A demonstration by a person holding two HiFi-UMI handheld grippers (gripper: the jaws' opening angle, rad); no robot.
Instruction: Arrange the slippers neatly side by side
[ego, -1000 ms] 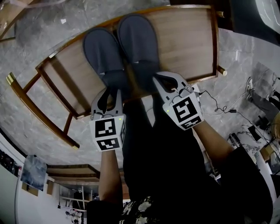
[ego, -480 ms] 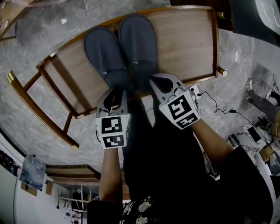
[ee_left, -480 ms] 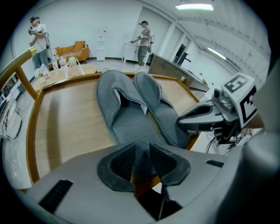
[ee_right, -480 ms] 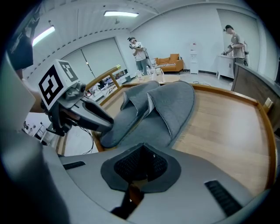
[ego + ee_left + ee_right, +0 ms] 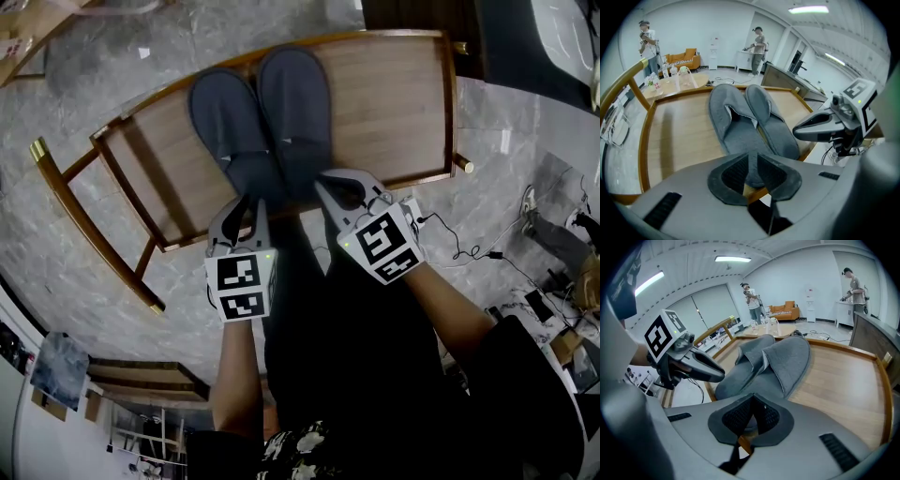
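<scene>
Two grey slippers lie side by side on a wooden table (image 5: 403, 103), toes pointing away from me. My left gripper (image 5: 246, 202) is at the heel of the left slipper (image 5: 227, 122). Its jaws have just been closing, and in the left gripper view the pads press on that heel (image 5: 750, 165). My right gripper (image 5: 331, 181) is at the heel of the right slipper (image 5: 296, 103). In the right gripper view its pads nearly meet, with the heel edge (image 5: 749, 420) between them. Each gripper view shows the other gripper beside the pair.
The table's near edge (image 5: 281, 214) runs just under both grippers, with grey marble floor (image 5: 75, 244) around it. A wooden chair frame (image 5: 89, 220) stands to the left. Cables (image 5: 469, 251) lie on the floor at the right. Two people stand far across the room.
My left gripper has moved forward to the left slipper's heel and its jaws have narrowed. The right gripper has shifted slightly. The slippers lie as before.
</scene>
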